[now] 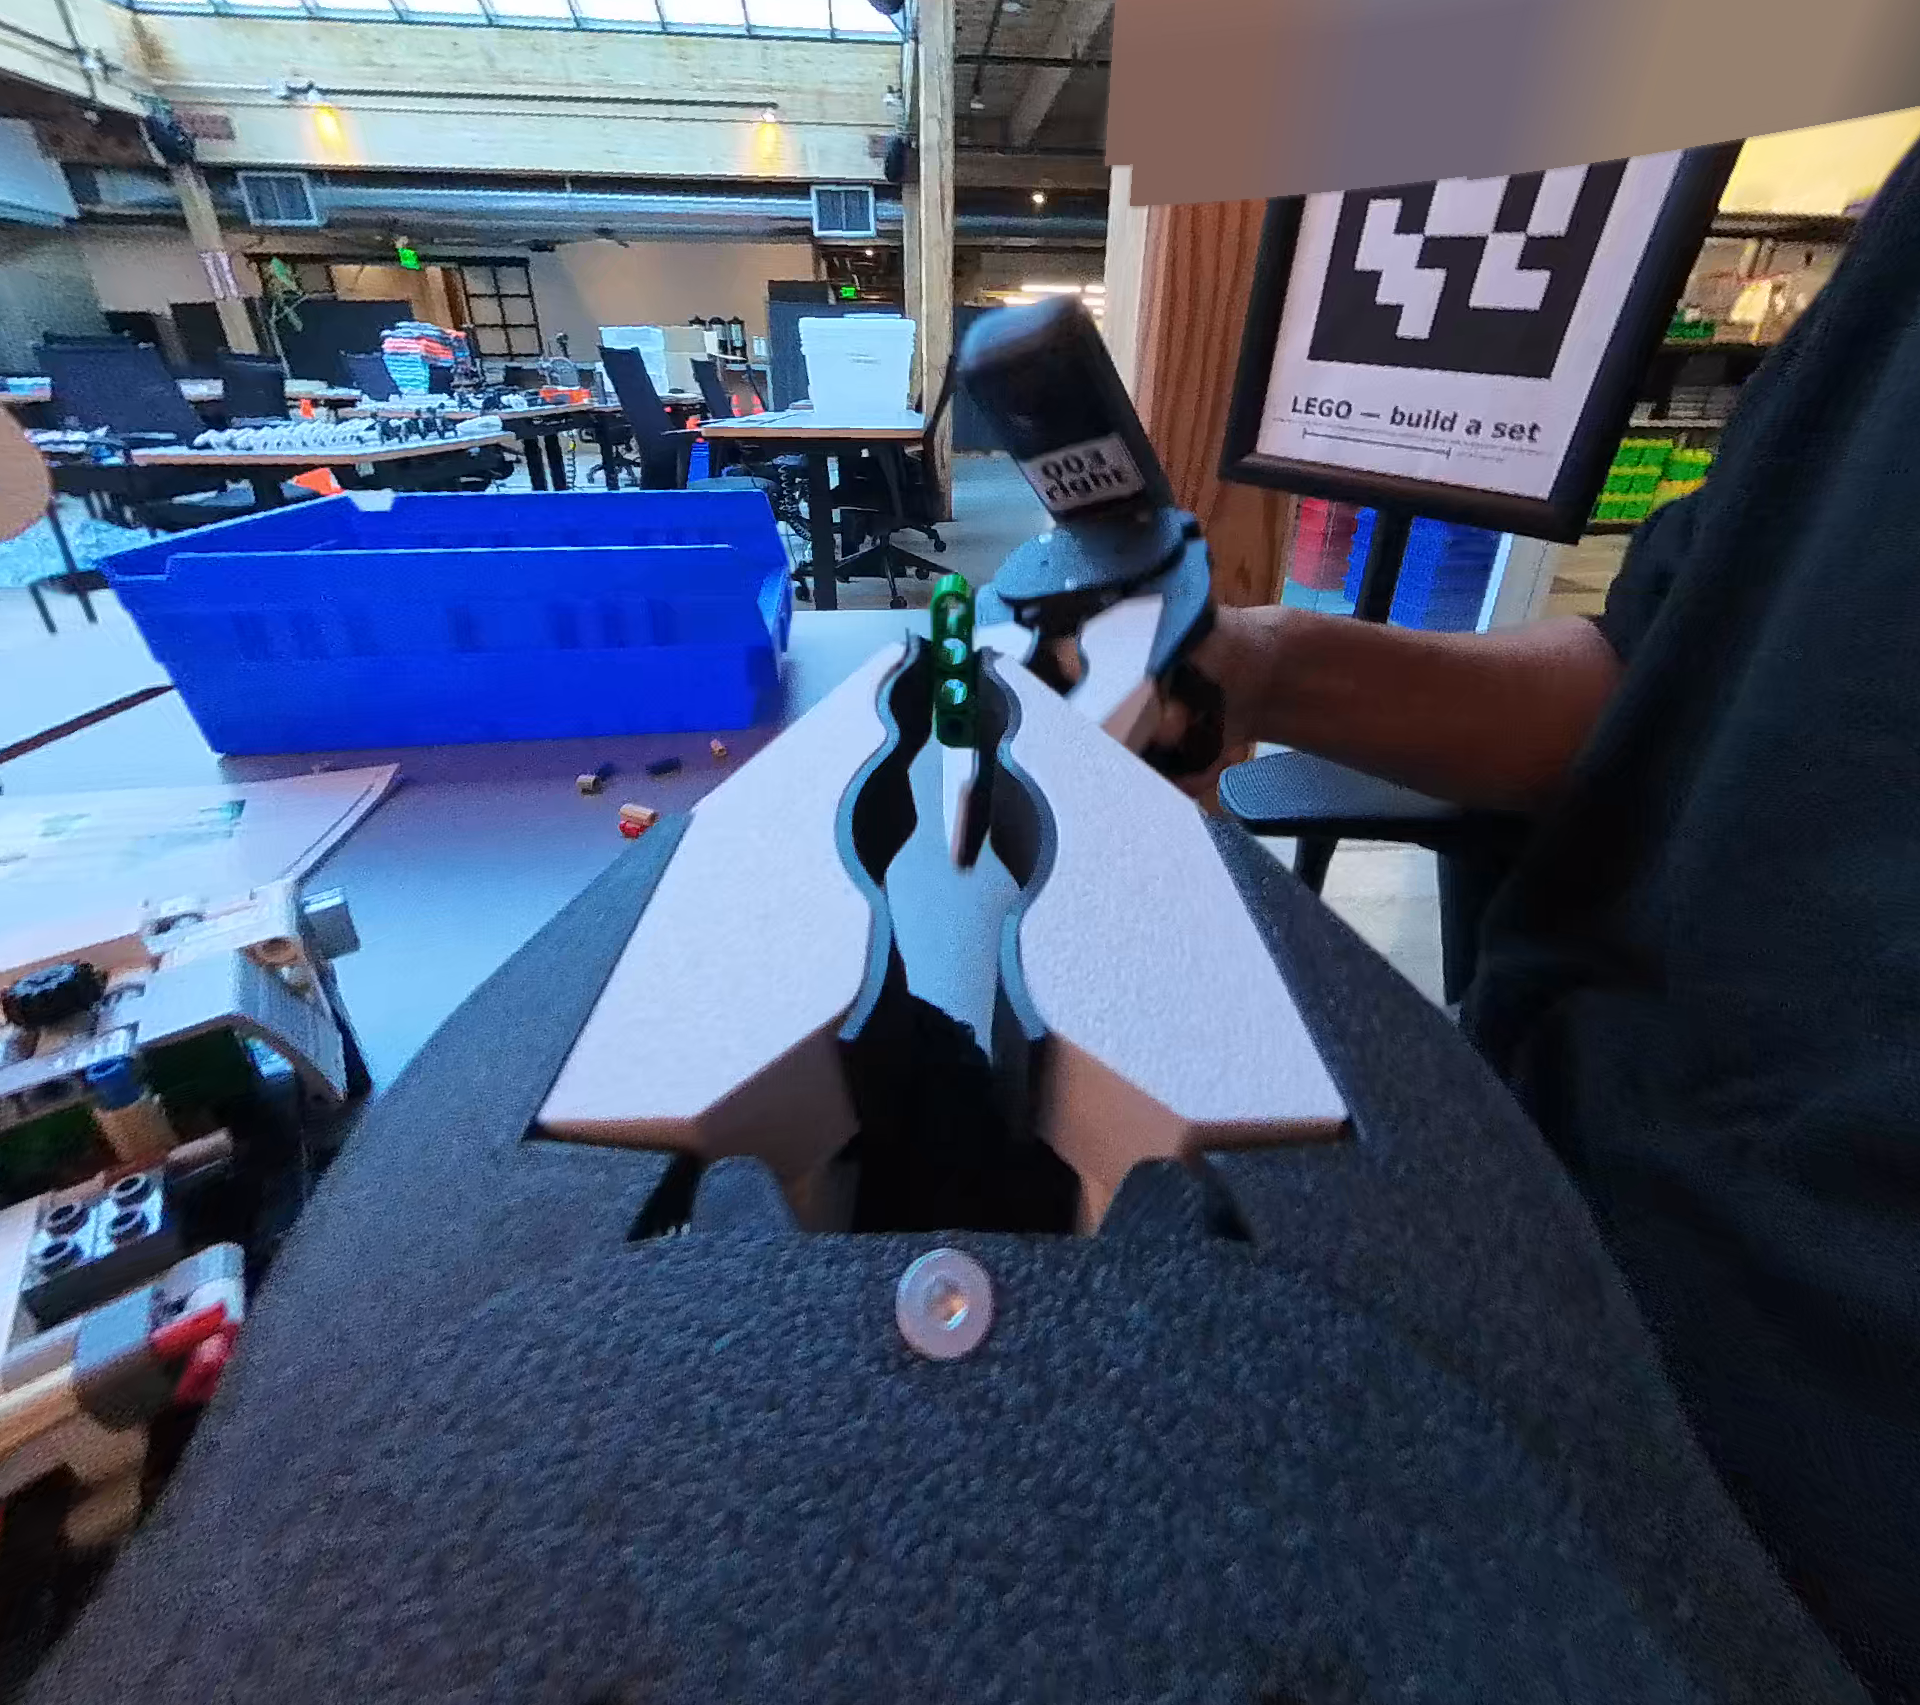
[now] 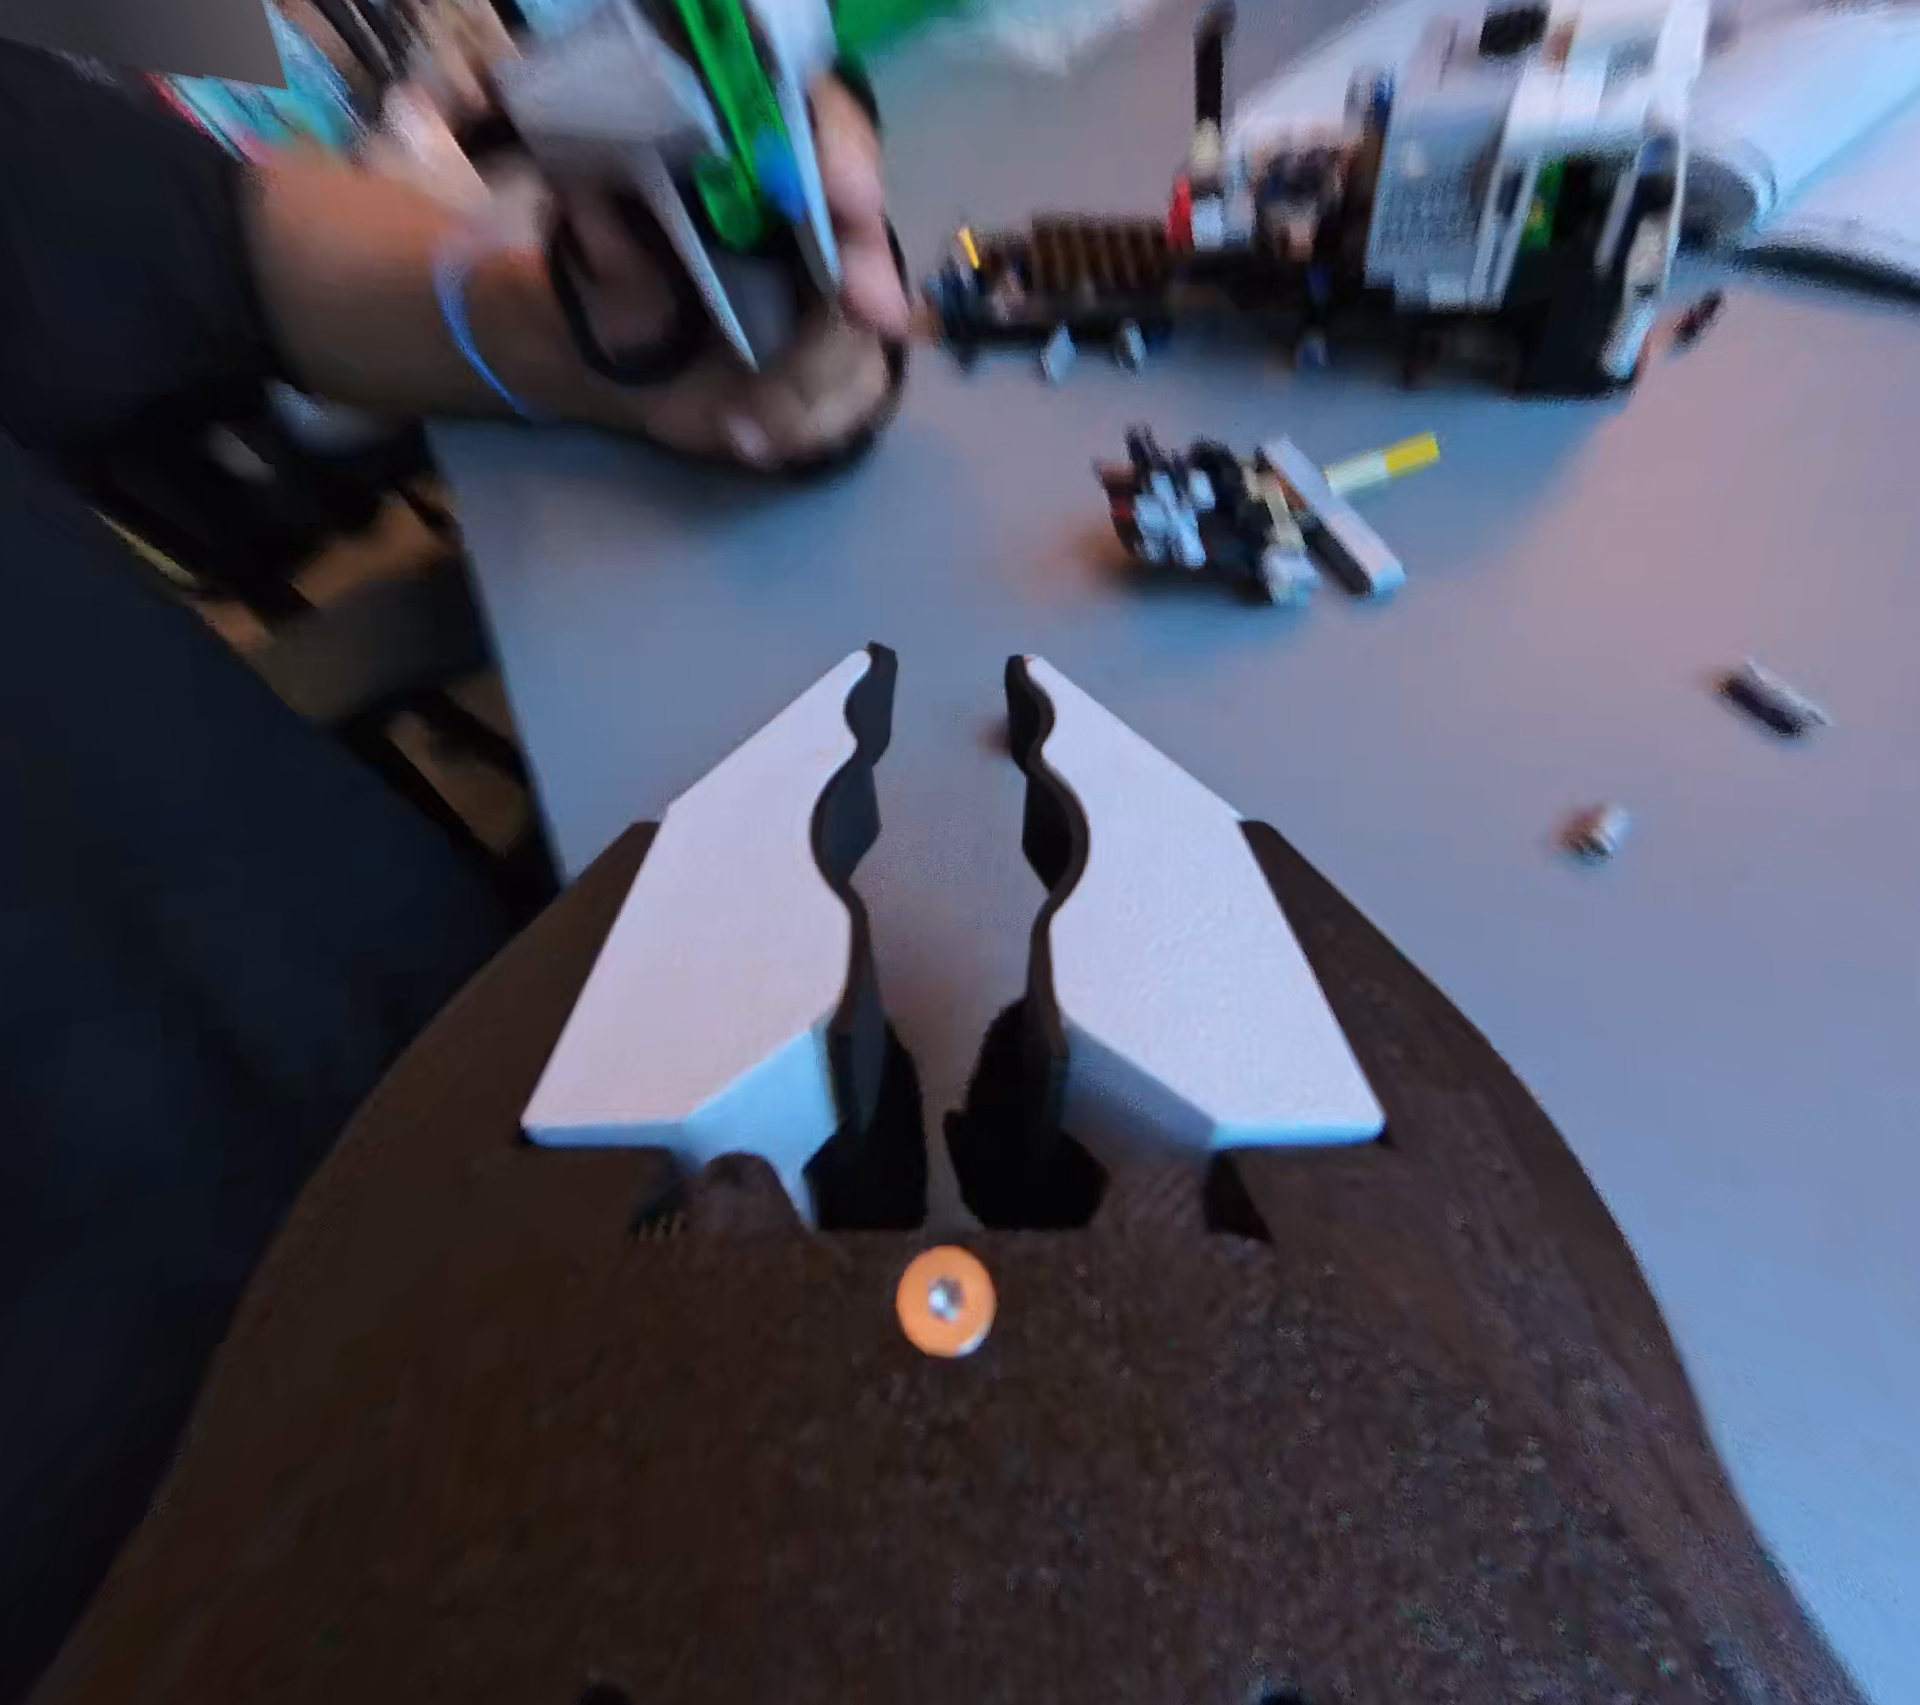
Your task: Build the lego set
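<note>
Holding a green beam (image 1: 952, 660) pinched upright at centre frame, the left gripper (image 1: 945, 668) was closed on it. The right gripper (image 2: 951, 668) hovered part-open and empty over the table (image 2: 1351, 824). Next step probably calls for carrying the beam to the half-built model (image 2: 1475, 201), upper right.

Grey table (image 2: 1299, 824) (cluttered) bears blue bin (image 1: 447, 627), lego builds (image 2: 1455, 201), loose pieces (image 1: 636, 816).

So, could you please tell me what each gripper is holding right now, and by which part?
The left gripper holds a green holed beam upright, its jaws pinching the lower end. The right gripper holds nothing; its jaws stand apart over the table.
</note>
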`<state>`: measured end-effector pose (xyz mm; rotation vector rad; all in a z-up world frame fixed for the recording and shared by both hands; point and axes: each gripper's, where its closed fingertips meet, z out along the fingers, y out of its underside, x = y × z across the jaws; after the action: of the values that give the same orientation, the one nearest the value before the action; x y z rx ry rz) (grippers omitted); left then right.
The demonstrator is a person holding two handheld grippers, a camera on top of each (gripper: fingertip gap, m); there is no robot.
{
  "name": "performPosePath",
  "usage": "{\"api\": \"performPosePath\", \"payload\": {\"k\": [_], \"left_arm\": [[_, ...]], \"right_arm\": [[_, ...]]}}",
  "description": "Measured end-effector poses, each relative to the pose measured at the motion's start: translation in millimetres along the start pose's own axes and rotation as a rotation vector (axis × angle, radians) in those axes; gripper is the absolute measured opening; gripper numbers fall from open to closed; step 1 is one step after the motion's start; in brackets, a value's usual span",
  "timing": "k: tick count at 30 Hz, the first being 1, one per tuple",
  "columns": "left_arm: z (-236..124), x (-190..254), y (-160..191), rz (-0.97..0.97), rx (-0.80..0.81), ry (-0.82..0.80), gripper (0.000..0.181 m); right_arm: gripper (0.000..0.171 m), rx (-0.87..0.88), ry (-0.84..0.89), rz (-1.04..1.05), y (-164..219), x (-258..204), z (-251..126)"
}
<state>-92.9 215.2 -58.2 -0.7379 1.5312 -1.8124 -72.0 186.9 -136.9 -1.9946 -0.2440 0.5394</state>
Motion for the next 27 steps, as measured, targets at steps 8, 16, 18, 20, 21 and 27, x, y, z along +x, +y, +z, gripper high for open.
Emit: {"api": "performPosePath", "payload": {"k": [8,16,18,20,21,27], "left_arm": [[6.9,31.4,3.5,0.232,0.002,0.052,0.005],[7.0,36.1,8.5,0.327,-0.040,0.049,0.005],[6.0,35.9,6.6,0.341,-0.033,0.045,0.005],[6.3,37.2,7.2,0.362,-0.036,0.046,0.005],[6.6,37.9,8.2,0.368,-0.038,0.048,0.005],[7.9,39.6,15.1,0.392,-0.062,0.059,0.005]], "right_arm": [[0.015,0.308,-0.362,0.337,-53.6,-43.4,-2.2],[0.000,0.309,-0.382,0.307,-48.1,-51.1,-5.8],[0.008,0.305,-0.430,0.355,-48.6,-51.4,-8.6],[0.008,0.313,-0.436,0.382,-48.2,-46.7,-7.8],[0.008,0.324,-0.443,0.390,-48.6,-45.8,-8.0],[0.004,0.323,-0.500,0.423,-46.9,-47.9,-5.8]]}}
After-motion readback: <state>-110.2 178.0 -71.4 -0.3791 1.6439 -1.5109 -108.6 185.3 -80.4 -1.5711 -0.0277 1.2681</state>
